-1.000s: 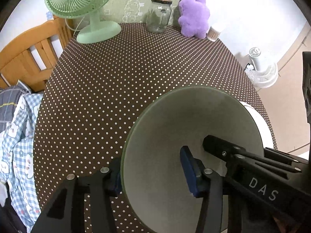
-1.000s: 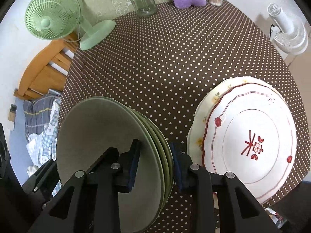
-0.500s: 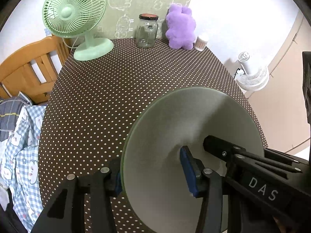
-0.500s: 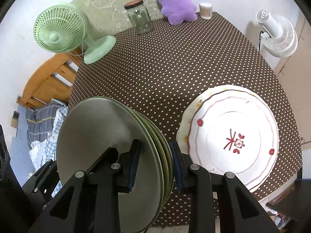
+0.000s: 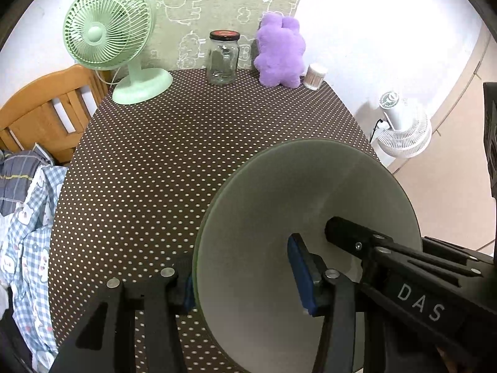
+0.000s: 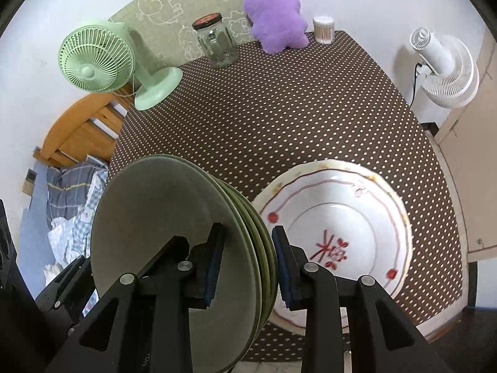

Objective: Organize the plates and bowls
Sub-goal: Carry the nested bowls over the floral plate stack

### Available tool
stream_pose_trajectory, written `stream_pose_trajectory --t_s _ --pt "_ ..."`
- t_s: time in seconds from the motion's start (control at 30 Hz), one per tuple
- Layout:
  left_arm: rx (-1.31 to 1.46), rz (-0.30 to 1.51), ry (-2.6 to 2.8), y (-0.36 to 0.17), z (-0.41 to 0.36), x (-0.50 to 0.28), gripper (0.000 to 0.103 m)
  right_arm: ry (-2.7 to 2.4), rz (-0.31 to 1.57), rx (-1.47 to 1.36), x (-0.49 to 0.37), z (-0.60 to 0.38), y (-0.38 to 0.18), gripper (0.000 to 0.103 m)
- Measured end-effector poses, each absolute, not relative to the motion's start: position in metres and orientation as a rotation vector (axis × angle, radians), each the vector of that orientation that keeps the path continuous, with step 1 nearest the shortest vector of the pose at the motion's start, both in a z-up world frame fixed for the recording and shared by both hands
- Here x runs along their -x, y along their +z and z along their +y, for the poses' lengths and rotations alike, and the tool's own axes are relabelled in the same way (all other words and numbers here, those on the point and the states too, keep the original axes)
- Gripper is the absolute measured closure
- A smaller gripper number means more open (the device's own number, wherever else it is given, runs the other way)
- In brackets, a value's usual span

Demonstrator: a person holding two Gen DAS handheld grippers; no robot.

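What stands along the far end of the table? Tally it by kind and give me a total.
Green fan: 1
Glass jar: 1
Purple plush toy: 1
Tub of cotton swabs: 1
Total: 4

Brown tablecloth with white polka dots covers the table (image 6: 279, 118). Far edge, against the wall: the mint-green desk fan (image 6: 102, 62) stands on its round base at far left, the lidded glass jar (image 6: 216, 42) just right of it, then the purple plush toy (image 6: 275, 12), and a small tub of cotton swabs (image 6: 323, 29) at far right. Near right, a white plate with red markings (image 6: 341, 236) lies flat on the cloth, close to the near edge.
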State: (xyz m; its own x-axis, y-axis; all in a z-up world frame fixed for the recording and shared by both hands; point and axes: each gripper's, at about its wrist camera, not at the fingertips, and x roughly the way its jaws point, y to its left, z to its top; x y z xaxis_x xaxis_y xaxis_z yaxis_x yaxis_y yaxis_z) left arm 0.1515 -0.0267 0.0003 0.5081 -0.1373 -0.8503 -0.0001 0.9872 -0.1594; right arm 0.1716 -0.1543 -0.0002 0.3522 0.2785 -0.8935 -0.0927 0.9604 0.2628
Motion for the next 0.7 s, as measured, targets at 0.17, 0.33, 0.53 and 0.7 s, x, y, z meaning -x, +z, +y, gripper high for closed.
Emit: stream_pose_trajectory --t_s 0.17,0.33,0.53,0.7 --pt "0.150 1.044 -0.078 -0.002 -0.049 -0.156 0.054 0.244 1.198 -0.174 -0.175 -0.176 -0.002 0.068" --pt "0.152 1.053 -0.074 -0.006 -0.068 -0.160 0.054 0.246 1.209 -0.174 -0.180 -0.195 -0.005 0.068" --pt "0.160 1.069 -0.068 -0.013 -0.086 -0.166 0.054 0.249 1.227 -0.170 -0.186 -0.214 -0.010 0.068" --pt "0.170 1.095 -0.062 -0.025 -0.102 -0.170 0.054 0.250 1.254 -0.164 -0.193 -0.227 -0.019 0.068"
